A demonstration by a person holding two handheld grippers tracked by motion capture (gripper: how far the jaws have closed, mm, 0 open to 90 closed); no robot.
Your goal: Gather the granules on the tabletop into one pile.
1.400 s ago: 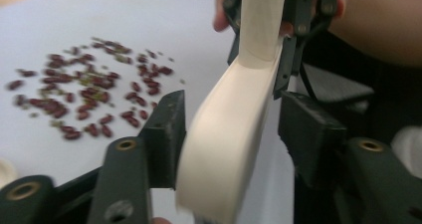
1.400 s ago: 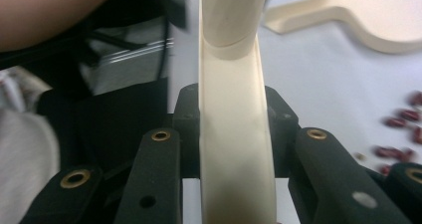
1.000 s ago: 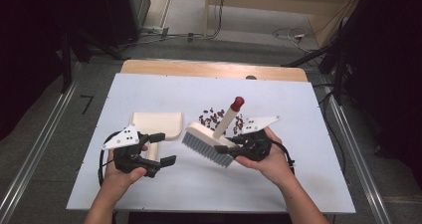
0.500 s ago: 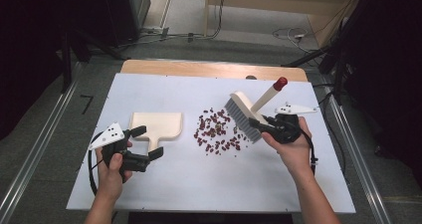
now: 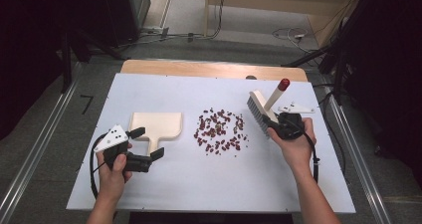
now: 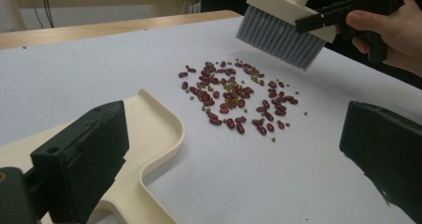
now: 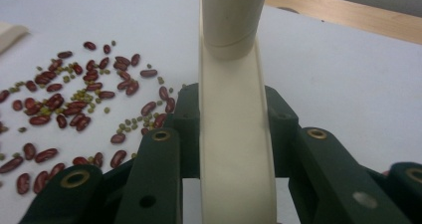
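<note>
Black right tongs (image 5: 276, 125) pinch the raised brush (image 5: 263, 113); left tongs (image 5: 148, 143) gape beside the dustpan (image 5: 155, 126).

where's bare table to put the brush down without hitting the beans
Bare patches: the far strip of the table behind the beans and dustpan, and the near strip in front of the beans, between the two hands. Crowded: the middle, from dustpan across the beans to the brush.

A: Setting is reading as a lab or test room, not a home.

B: Agreed. A white rectangular tabletop (image 5: 149, 84) is sitting between long metal floor rails (image 5: 35, 159), black cables (image 5: 199, 35) are trailing over the grey floor (image 5: 239, 20), and dark equipment stands (image 5: 89, 40) are crowding the unlit edges.
</note>
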